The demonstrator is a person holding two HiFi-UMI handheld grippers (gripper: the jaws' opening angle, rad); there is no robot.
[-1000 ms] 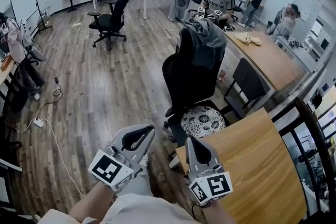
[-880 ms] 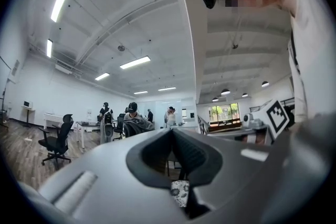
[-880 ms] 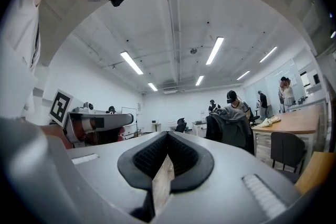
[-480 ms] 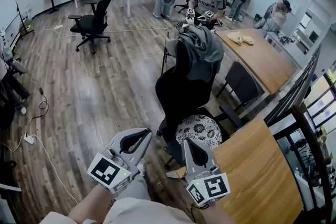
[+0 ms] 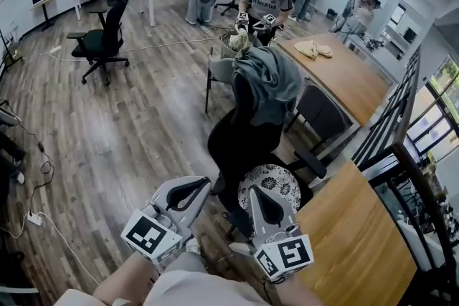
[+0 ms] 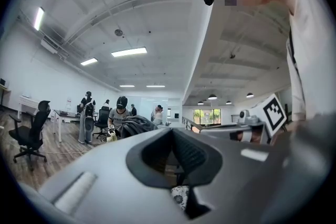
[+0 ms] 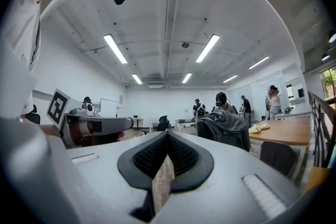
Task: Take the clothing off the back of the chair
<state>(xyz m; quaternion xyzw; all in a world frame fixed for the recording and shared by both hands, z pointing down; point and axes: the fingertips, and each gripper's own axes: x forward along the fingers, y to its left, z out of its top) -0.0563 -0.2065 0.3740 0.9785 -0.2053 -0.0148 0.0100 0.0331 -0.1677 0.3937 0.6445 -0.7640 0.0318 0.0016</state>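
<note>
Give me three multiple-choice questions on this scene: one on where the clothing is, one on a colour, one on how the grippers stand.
1. Where on the chair is the grey clothing?
A) on the seat
B) draped over the back
C) underneath it

2. What colour is the chair's back?
A) black
B) red
C) white

3. How do the left gripper and right gripper stand?
A) both shut, empty
B) both wide open
C) one holds the clothing

Answers: B, it hangs over the top of the backrest; A, the backrest is black; A, each pair of jaws meets with nothing between.
</note>
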